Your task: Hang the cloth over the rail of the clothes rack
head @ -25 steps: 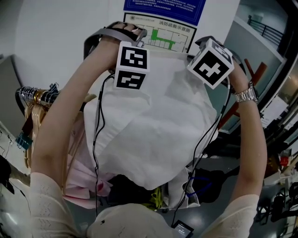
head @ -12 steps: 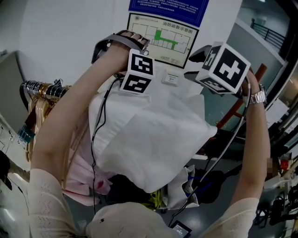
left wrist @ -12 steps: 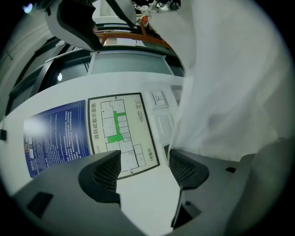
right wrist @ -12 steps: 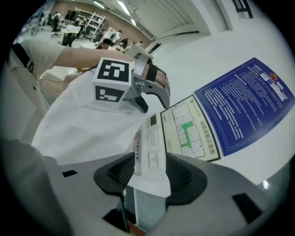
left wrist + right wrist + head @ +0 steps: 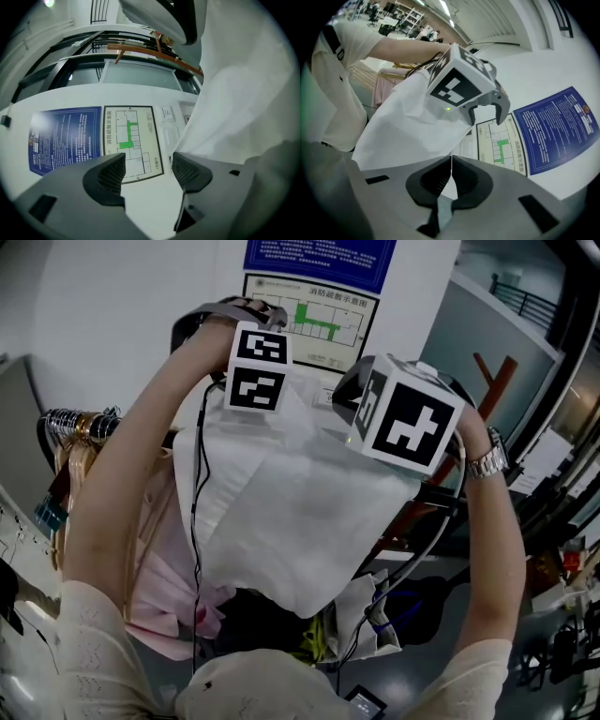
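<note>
Two grippers up by the far wall (image 5: 122, 296), both at the cloth (image 5: 300, 512).

Left gripper (image 5: 147, 161): jaws apart, nothing between them. Only the evacuation plan (image 5: 131, 140) on the wall shows through the gap. The cloth is just to its right.

Right gripper (image 5: 451, 161): jaws pressed together. The cloth's edge runs straight down into the tips, so I read it as a nip on the hem. Thin pinch, not a deep bite.

Cloth position: white sheet draped from high up between the two grippers, hanging down on the near side in a loose point. Rack rail (image 5: 58, 420) shows at the left with hangers (image 5: 89, 432) and a pink garment (image 5: 155, 559). The stretch of rail under the cloth is covered, so I can't confirm the cloth sits over it.

Handling, my guess: light, thin, limp, creases easily. No stiffness, so it follows whichever corner gets pulled, and it'll slide off a smooth rail if one side hangs longer.

Best hold: top edge, one gripper near each upper corner, well apart, taking a fold rather than a single layer. Nothing fragile, so a firm squeeze is fine.
</note>
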Available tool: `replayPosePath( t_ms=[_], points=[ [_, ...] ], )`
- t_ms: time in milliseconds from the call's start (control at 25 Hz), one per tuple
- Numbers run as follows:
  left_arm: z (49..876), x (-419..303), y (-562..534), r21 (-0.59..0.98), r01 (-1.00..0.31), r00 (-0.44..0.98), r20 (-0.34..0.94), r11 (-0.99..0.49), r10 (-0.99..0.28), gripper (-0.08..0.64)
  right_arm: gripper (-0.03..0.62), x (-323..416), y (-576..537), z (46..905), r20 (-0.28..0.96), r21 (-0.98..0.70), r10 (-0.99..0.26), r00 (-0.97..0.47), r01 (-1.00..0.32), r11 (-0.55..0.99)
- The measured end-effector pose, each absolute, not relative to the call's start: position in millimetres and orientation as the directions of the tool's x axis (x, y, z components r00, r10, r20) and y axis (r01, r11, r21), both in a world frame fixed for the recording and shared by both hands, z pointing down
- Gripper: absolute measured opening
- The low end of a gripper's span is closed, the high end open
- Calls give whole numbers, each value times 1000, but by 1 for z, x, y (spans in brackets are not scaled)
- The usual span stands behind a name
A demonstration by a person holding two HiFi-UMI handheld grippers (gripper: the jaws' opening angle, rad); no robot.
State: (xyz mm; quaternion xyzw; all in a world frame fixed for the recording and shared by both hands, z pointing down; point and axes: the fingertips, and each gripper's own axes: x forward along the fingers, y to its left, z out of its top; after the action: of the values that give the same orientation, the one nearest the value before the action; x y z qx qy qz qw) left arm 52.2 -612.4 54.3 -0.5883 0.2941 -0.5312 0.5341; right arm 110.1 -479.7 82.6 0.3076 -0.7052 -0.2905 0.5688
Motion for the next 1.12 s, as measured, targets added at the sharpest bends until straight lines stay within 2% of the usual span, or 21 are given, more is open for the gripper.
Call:
replayPosePath(
  t_ms=[240,440,680,1000,1120],
  points=[
    [56,53,-600,-921,206,266,378,-330,-887,313,20,101,-452,123,740,653,-651,-167,-52,755],
    [91,60,-573,-865,224,327,501,-450,-801,313,17,102,-451,129,730,659,-660,-177,-75,749],
    [97,57,-544,-827,226,356,562,-515,-747,313,17,103,-452,124,707,677,-683,-184,-107,729],
    [59,46,-518,-937,178,360,347,-301,-866,311,17,107,-451,112,619,764,-772,-144,-117,634],
    [51,33,-495,-940,187,343,335,-286,-877,311,17,109,-440,94,570,801,-809,-139,-123,586]
  ],
)
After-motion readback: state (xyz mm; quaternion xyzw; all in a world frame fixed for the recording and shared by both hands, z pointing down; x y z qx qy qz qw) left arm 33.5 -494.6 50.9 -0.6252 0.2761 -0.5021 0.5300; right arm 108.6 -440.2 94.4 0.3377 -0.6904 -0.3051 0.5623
